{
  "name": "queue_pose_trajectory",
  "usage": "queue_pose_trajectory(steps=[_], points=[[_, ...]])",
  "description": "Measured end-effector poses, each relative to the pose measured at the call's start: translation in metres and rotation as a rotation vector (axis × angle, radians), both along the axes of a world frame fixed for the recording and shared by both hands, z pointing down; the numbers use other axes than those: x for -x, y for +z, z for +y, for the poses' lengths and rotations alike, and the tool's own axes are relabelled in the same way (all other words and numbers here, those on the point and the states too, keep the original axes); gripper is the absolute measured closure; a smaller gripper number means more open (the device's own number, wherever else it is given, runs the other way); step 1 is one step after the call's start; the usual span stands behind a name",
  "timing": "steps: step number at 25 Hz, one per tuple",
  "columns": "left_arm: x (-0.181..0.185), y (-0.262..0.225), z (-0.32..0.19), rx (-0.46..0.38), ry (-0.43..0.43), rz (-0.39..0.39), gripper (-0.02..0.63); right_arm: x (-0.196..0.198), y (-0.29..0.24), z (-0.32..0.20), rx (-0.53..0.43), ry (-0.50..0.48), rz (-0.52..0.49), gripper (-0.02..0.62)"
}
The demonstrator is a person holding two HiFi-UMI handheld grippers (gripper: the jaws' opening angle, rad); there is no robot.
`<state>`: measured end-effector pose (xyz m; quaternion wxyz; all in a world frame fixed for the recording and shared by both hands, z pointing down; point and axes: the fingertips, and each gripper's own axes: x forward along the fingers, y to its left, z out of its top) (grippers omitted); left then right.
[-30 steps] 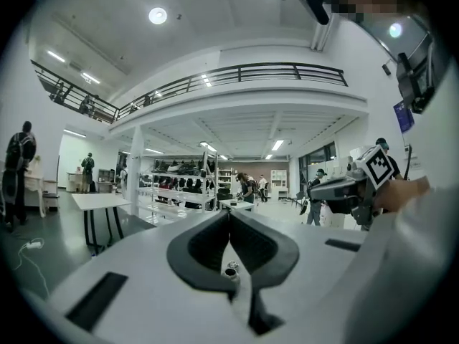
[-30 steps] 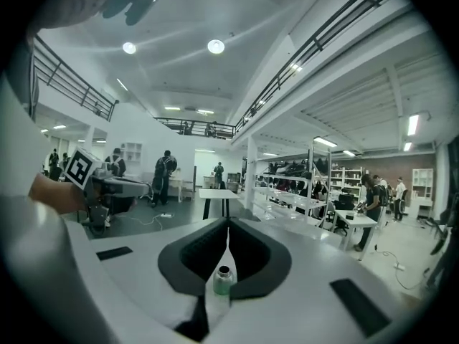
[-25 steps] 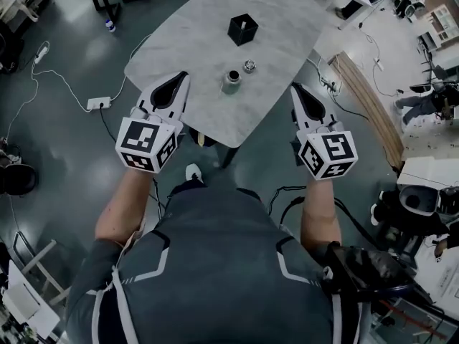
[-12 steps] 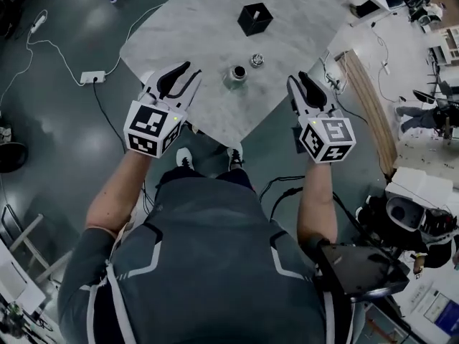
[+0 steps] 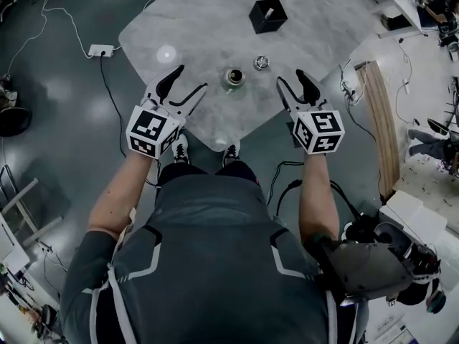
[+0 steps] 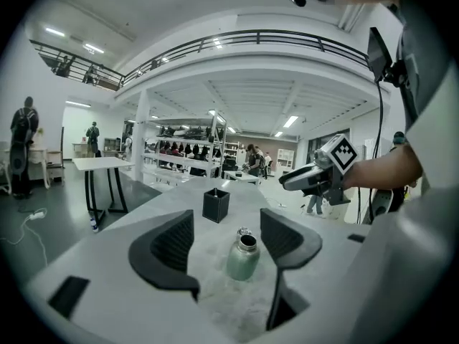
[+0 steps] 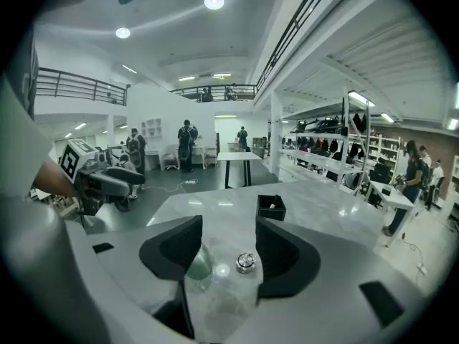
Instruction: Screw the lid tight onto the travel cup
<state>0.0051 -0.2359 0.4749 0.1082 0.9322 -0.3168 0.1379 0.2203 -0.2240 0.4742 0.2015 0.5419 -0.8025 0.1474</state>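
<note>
The green travel cup (image 5: 234, 77) stands open-topped near the front of the marble table (image 5: 193, 20). Its metal lid (image 5: 261, 62) lies just beyond it to the right. My left gripper (image 5: 191, 79) hovers left of the cup, and my right gripper (image 5: 290, 77) hovers to its right. Both have just been opening and hold nothing. In the left gripper view the cup (image 6: 243, 256) stands ahead between the spread jaws, the lid (image 6: 244, 231) behind it. In the right gripper view the lid (image 7: 245, 262) lies ahead, and the cup (image 7: 199, 267) is half hidden behind the left jaw.
A black square box (image 5: 267, 16) stands farther back on the table. A power strip (image 5: 102, 49) and cables lie on the floor to the left. A wooden board (image 5: 376, 120) lies on the floor to the right. People and other tables are far off.
Both grippers have come forward and down over the table's front edge, on either side of the cup. Their jaws, shut a second ago, now stand apart.
</note>
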Motion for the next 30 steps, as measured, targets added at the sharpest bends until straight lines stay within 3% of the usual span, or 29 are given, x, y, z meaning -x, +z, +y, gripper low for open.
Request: queue_pose_trajectory(steps=[3, 6, 23, 30], points=[[-0.011, 0.009, 0.005, 0.016, -0.007, -0.036, 0.249, -0.006, 0.012, -0.004, 0.040, -0.058, -0.009, 0.302], [-0.016, 0.025, 0.009, 0.035, -0.028, -0.069, 0.225, -0.011, 0.028, -0.008, 0.072, -0.089, -0.019, 0.288], [-0.061, 0.147, 0.014, 0.111, -0.063, -0.149, 0.218, -0.006, 0.150, -0.053, 0.209, -0.210, 0.018, 0.276], [-0.079, 0.180, 0.002, 0.102, -0.095, -0.152, 0.218, -0.001, 0.197, -0.067, 0.240, -0.250, 0.035, 0.276]])
